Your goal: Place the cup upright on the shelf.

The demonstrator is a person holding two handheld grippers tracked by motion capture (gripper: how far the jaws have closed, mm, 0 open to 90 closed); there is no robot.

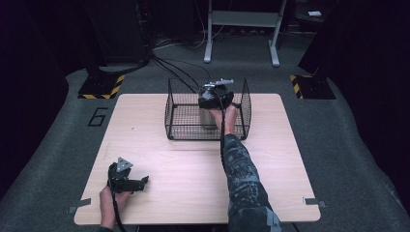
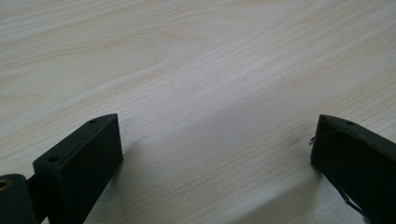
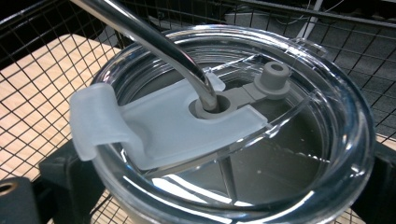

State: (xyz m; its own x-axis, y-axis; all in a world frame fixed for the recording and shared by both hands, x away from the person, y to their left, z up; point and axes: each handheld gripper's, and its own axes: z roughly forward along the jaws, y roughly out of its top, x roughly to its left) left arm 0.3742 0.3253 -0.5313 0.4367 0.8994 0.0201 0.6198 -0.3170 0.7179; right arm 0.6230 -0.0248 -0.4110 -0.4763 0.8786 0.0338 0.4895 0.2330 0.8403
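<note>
On the table (image 1: 183,159): pale wood top, bearing a wire basket and both grippers.
Wire basket (image 1: 180,108): black mesh, open-topped, standing at the far middle of the table; wood shows through its floor in the right gripper view.
Tumbler (image 1: 208,117): metal-bodied cup standing upright inside the basket, toward its right half.
Lid (image 3: 327,116): clear plastic, seated on the tumbler's mouth, with a frosted slider tab (image 3: 140,126) across it and a small grey plug (image 3: 274,74) beside the straw hole.
Straw (image 3: 154,37): shiny metal, bent, passing down through the hole in the lid and rising toward the upper left of the right gripper view.
Right gripper (image 1: 216,94): reached down into the basket from above the tumbler; its black jaws stand on either side of the cup just below the lid rim, close against the wall, though actual contact cannot be told.
Right forearm (image 1: 241,179): patterned sleeve, stretched from the near edge to the basket.
Left gripper (image 1: 126,178): resting low near the table's near-left corner, well apart from the basket; jaws spread wide with bare wood between them.
Left hand (image 1: 110,203): gripping the left gripper's rear.
</note>
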